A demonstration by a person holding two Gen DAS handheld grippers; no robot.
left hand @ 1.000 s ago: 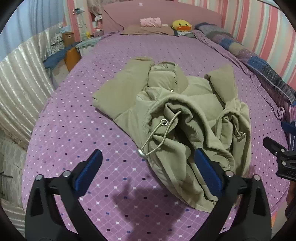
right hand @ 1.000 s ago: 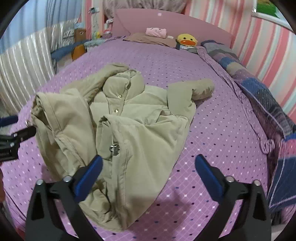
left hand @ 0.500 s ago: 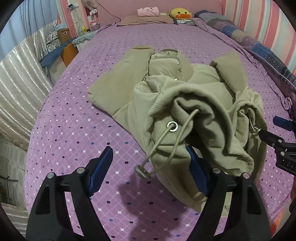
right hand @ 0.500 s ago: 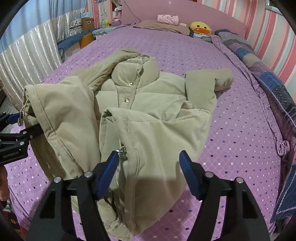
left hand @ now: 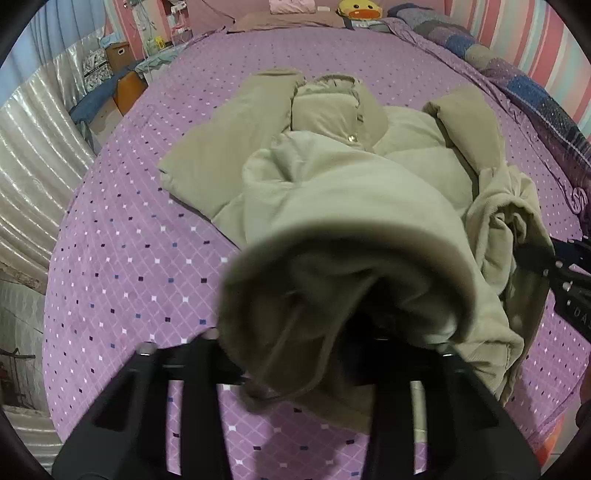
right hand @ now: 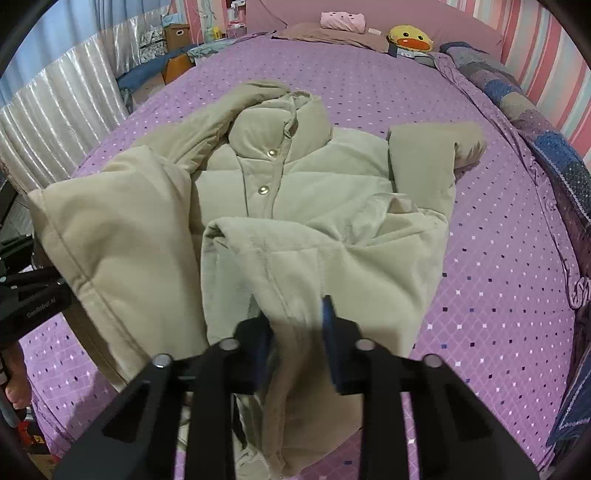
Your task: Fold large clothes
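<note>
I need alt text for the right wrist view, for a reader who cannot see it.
The right gripper pinches the lower hem of a beige padded jacket lying on a purple dotted bedspread. The left gripper holds the other hem corner raised. A yellow duck plush sits by the headboard.

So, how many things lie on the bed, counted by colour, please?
Beige: 1, the jacket
Pink: 1, the folded cloth
Yellow: 1, the duck toy
Brown: 1, the pillow
Blue and grey: 1, the blanket along the edge
Total: 5
</note>
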